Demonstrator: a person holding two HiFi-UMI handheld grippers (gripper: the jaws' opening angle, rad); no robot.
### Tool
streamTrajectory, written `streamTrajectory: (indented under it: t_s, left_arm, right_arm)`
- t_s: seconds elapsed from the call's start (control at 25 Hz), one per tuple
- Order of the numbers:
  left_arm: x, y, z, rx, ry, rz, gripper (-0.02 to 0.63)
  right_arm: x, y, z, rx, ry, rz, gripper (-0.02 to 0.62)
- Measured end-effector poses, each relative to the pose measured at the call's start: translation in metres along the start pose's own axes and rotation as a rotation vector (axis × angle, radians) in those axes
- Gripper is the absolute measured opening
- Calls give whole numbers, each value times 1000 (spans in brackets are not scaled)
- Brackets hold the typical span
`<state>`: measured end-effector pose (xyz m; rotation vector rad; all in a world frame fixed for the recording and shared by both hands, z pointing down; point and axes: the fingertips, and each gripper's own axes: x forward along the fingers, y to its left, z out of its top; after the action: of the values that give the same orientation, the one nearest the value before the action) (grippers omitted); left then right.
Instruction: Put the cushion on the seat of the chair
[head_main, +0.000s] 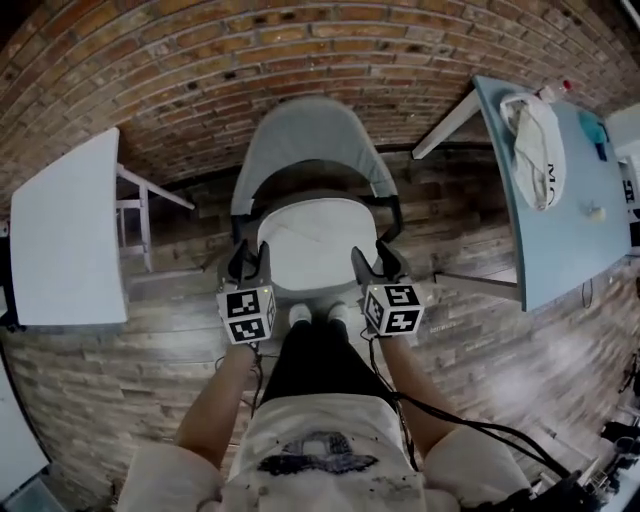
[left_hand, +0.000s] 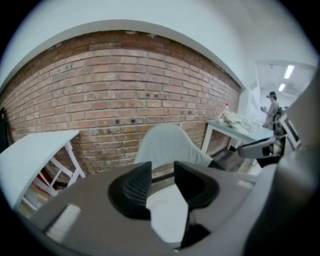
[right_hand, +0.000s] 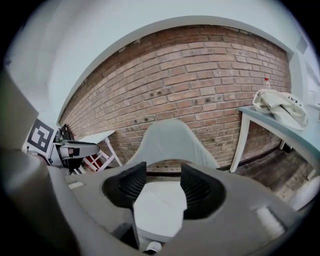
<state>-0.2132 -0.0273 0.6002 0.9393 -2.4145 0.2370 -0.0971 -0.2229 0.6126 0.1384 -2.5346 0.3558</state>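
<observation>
Nearest, left gripper (head_main: 250, 262) and right gripper (head_main: 375, 262), jaws spread wide, holding nothing, just at the front edge of the chair (head_main: 310, 140). Lying flat on the seat of the chair: white cushion (head_main: 315, 240). Seems like the last step, letting go. Next, likely just pull both back from the chair.

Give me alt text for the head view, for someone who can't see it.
Seen from above, a white padded cushion lies on the seat of a grey shell chair. The person's left gripper and right gripper are open at the cushion's near corners. A red brick wall stands behind.
</observation>
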Motion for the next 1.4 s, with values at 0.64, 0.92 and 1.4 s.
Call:
streamTrajectory:
  t_s: [0.64,0.92,1.4]
  left_arm:
    - [-89,-37,113,28,-183,-71,-9]
    - [-112,-40,136,22,-229,-75,-9]
    - [-112,-49,144,43,-239,-100,-9]
  right_arm:
    - [-103,70,121,-42,-233,62,0]
    - [-117,79,147,-97,-257,73,-2]
    - [-117,82,153,-99,-259,83,-2]
